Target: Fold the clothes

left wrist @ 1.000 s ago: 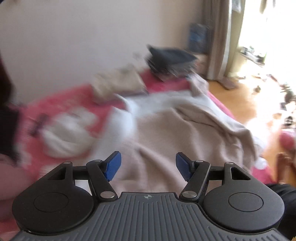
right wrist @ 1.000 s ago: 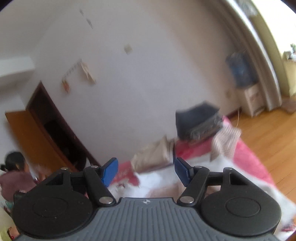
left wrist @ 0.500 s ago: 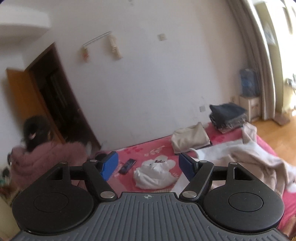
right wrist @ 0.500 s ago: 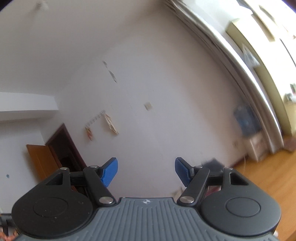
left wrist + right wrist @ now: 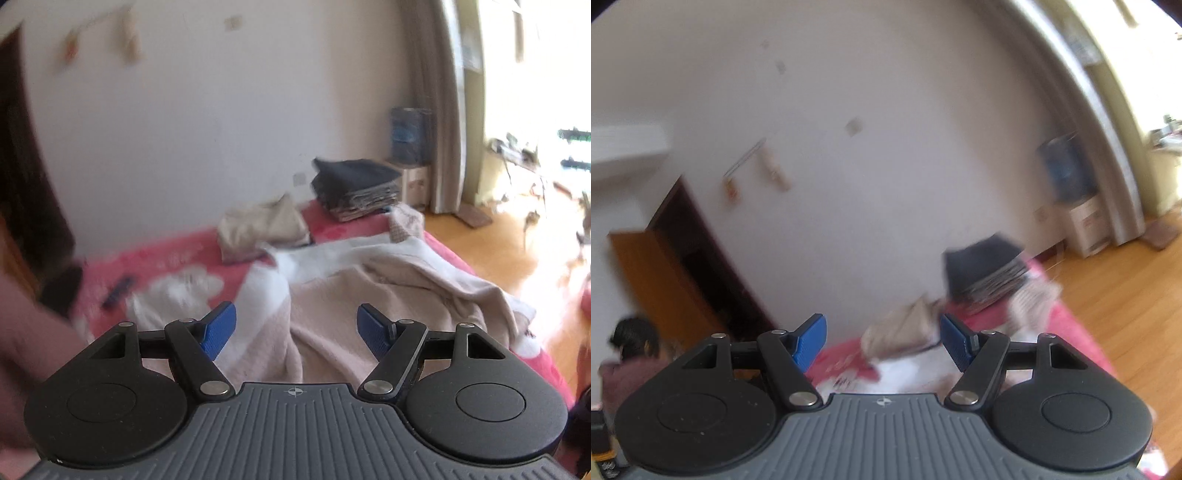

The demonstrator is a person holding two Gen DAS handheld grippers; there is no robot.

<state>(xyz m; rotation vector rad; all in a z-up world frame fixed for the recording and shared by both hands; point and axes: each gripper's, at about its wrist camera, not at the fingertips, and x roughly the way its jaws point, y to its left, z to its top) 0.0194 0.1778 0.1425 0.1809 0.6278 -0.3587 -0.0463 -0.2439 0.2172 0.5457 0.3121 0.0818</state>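
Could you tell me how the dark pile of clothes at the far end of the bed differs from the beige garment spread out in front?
The dark pile is folded and stacked; the beige garment lies loose and rumpled. The dark pile sits compact by the wall; the beige garment sprawls across the near bed, below the open, empty left gripper. Both rest on the pink cover.

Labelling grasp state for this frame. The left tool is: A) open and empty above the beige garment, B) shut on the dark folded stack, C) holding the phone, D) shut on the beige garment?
A: the left tool has its blue fingers spread wide with nothing between them, above the rumpled beige garment on the pink bed.
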